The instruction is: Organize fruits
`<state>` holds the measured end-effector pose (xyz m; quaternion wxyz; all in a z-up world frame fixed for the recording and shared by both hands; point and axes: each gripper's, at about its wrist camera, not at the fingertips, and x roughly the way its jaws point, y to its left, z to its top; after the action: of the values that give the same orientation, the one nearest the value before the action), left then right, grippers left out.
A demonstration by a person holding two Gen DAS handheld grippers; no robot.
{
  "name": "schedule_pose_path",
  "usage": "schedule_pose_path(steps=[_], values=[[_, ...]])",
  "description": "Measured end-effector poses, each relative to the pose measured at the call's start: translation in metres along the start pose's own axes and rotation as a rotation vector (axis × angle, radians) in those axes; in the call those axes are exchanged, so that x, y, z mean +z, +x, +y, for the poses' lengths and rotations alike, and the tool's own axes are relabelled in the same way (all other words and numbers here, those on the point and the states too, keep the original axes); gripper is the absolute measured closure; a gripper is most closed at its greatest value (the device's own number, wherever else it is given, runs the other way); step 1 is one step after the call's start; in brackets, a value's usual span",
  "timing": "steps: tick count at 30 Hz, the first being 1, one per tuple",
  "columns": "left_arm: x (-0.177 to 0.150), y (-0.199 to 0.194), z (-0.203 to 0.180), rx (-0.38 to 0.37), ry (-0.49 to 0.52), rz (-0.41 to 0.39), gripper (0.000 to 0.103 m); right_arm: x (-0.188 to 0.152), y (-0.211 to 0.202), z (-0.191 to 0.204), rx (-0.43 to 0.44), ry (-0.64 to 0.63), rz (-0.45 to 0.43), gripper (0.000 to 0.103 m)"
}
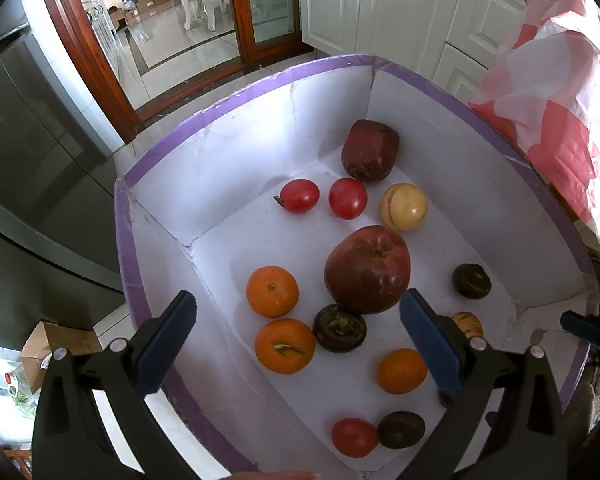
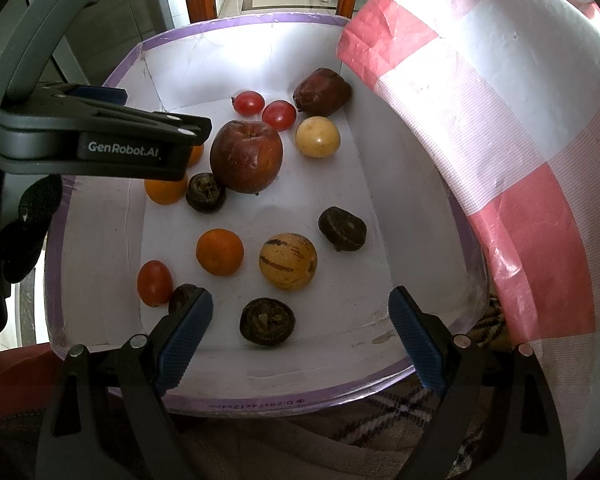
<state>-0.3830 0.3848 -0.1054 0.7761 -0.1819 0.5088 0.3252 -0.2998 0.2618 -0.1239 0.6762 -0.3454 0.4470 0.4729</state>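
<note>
A white box with a purple rim [image 1: 228, 104] [image 2: 236, 24] holds loose fruit. A big dark red apple [image 1: 367, 269] [image 2: 246, 156] lies mid-box, with several oranges [image 1: 272, 291] [image 2: 219, 252], red tomatoes [image 1: 347, 198] [image 2: 278, 115], dark wrinkled fruits [image 1: 339, 327] [image 2: 342, 228], a yellow melon [image 1: 403, 207] [image 2: 317, 136] and a striped one [image 2: 288, 266]. My left gripper [image 1: 298, 336] is open and empty above the box's near side, over an orange and a dark fruit. My right gripper [image 2: 301, 326] is open and empty above the near edge, around a dark fruit [image 2: 266, 321].
A pink and white checked cloth [image 1: 552, 92] [image 2: 500, 128] hangs over the box's right side. A dark fridge [image 1: 32, 168] stands to the left. White cabinets [image 1: 380, 4] and a wooden door frame [image 1: 84, 40] lie beyond. The left gripper's body [image 2: 100, 140] reaches over the box's left side.
</note>
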Motion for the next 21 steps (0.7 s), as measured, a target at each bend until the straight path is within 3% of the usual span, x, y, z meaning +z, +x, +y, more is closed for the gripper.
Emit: schedule_pose_path(steps=[21], values=[[0.0019,0.0062,0.0006,-0.017,-0.008,0.007,0.001,0.0005,0.0000,-0.0009,0.002,-0.002,0.001,0.016]])
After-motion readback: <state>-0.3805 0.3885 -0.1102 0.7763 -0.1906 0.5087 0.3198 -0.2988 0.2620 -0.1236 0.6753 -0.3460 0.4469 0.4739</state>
